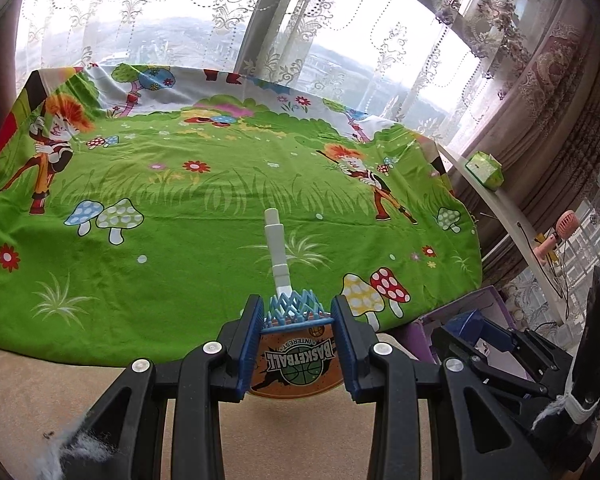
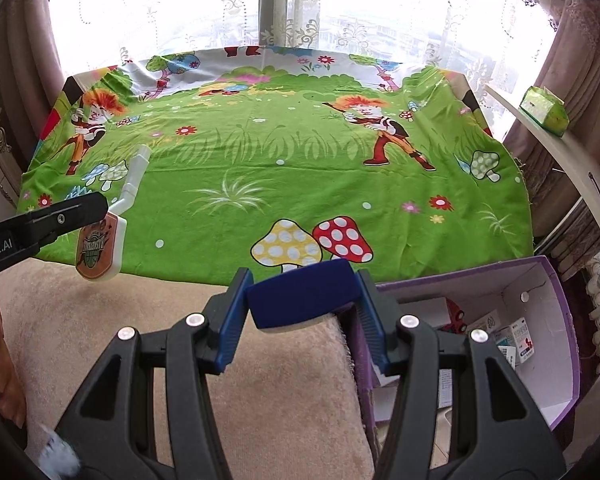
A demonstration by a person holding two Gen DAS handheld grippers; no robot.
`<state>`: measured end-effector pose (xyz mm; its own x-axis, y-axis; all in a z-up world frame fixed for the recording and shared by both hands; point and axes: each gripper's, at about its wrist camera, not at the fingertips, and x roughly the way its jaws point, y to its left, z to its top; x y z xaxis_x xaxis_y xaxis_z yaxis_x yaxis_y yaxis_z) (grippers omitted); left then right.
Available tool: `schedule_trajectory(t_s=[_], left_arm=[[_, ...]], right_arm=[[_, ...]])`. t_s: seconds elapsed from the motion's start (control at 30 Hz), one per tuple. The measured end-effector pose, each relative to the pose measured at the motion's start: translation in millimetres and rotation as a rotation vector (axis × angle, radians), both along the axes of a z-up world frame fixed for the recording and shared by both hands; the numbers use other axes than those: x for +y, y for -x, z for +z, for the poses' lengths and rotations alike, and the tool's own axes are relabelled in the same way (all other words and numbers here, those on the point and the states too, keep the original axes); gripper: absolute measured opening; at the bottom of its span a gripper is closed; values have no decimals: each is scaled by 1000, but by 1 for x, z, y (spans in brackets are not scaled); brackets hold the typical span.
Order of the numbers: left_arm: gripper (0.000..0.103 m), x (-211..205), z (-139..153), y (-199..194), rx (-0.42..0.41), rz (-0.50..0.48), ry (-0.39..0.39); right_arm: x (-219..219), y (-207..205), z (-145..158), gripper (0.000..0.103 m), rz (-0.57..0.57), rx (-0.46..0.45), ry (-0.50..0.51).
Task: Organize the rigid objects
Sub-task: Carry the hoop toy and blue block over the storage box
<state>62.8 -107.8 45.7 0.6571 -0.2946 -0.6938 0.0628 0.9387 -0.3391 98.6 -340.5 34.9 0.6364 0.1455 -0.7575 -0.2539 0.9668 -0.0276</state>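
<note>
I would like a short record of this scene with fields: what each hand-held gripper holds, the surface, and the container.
left hand-held gripper: shut on toy basketball hoop, backboard between the pads, white pole pointing forward
right hand-held gripper: shut on blue block
surface: green cartoon cloth with mushrooms
container: purple box, open, at right, holding small cartons and a red toy
shelf at right: green tissue pack

Strong daylight came through the window [image 2: 276, 8] ahead of both grippers, blown out to white behind the lace curtains [image 1: 148, 20]. The green cloth [image 2: 284, 152] was evenly lit, with faint shadows. Both fisheye views bent straight edges and darkened at the corners; focus stayed sharp.
</note>
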Motion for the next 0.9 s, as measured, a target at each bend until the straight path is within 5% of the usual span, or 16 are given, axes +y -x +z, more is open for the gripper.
schedule_trajectory(t_s=[0.9], left_arm=[[36,-155,-1,11,90,-411,-15]], right_arm=[[-153,52,1,56,-319,26,6]])
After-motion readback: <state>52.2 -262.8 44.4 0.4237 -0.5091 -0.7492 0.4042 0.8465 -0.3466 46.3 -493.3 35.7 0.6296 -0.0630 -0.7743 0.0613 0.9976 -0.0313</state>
